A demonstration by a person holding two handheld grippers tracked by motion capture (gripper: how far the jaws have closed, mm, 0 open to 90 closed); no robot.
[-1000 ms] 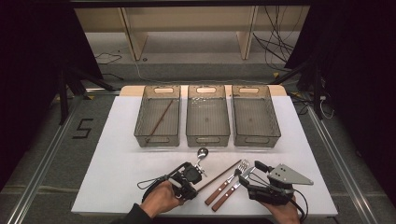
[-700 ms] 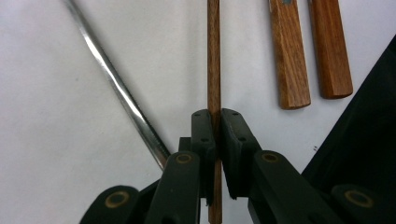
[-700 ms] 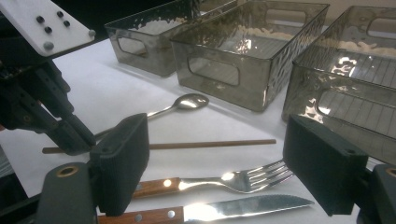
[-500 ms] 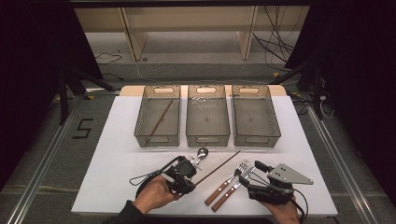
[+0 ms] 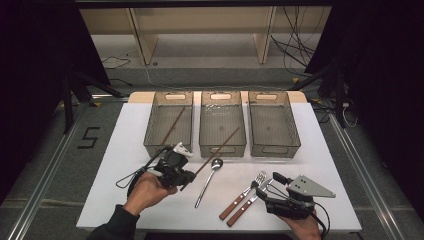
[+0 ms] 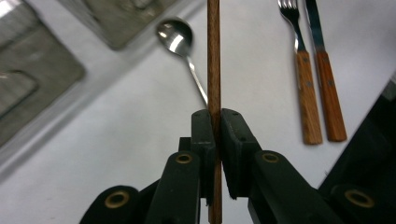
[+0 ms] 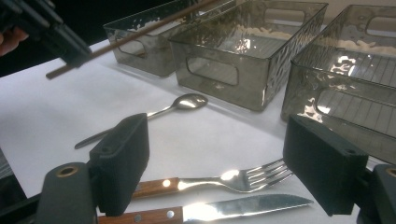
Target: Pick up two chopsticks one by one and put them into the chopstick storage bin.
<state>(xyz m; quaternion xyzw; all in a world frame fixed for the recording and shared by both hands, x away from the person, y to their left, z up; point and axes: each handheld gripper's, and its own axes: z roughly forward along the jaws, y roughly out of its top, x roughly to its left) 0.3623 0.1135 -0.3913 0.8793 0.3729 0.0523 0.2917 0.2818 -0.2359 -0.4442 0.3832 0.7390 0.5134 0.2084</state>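
Note:
My left gripper [image 5: 186, 175] is shut on a brown wooden chopstick [image 5: 220, 146] and holds it off the white table; its far end reaches over the front of the middle bin [image 5: 222, 145]. In the left gripper view the pads [image 6: 205, 135] pinch the chopstick [image 6: 213, 60] near its lower end. A second chopstick [image 5: 172, 125] lies in the left bin [image 5: 150, 142]. A spoon [image 5: 209, 181], a wooden-handled fork [image 5: 244, 196] and a knife [image 5: 249, 205] lie on the table. My right gripper [image 5: 268, 184] stands open just right of the fork [image 7: 219, 178] and knife [image 7: 233, 210].
Three clear grey bins stand in a row across the back of the white table [image 5: 120, 165]; the right bin [image 5: 295, 145] holds nothing. The right gripper view shows the spoon [image 7: 180, 103] in front of the middle bin [image 7: 224, 79]. Dark floor and cables surround the table.
The left gripper has risen and moved left and toward the bins, carrying the chopstick off the table. The right gripper has not moved.

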